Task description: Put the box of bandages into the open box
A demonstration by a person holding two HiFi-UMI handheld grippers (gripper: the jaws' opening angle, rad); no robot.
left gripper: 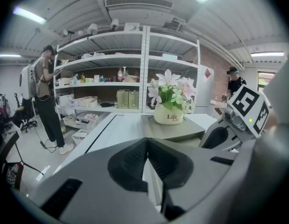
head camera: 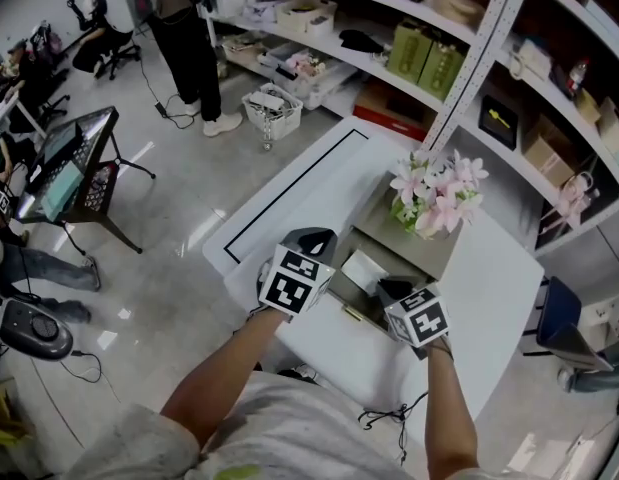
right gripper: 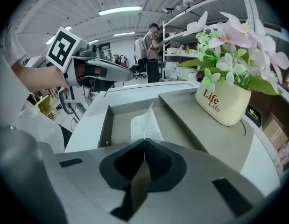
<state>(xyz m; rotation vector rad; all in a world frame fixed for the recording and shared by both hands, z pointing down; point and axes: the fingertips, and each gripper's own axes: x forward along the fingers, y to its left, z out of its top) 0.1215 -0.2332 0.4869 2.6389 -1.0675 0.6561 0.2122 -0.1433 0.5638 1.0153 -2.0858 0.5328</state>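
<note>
The white box of bandages (head camera: pixel 364 270) lies inside the open grey box (head camera: pixel 339 290) on the white table. In the right gripper view the box of bandages (right gripper: pixel 144 122) sits on the floor of the open box (right gripper: pixel 106 125), just beyond my jaws. My right gripper (right gripper: pixel 144 143) is shut with nothing in it, just above the open box's near rim. My left gripper (left gripper: pixel 146 143) is shut and empty too. From the head view, the left gripper (head camera: pixel 311 240) hovers at the open box's left side and the right gripper (head camera: pixel 393 290) at its near right corner.
The grey lid (head camera: pixel 389 236) lies beside the open box and carries a cream pot of pink flowers (head camera: pixel 434 200). The white table (head camera: pixel 489 288) ends near my body. Metal shelving (head camera: pixel 459 68) stands behind it. A person (head camera: pixel 189 38) stands at the far left.
</note>
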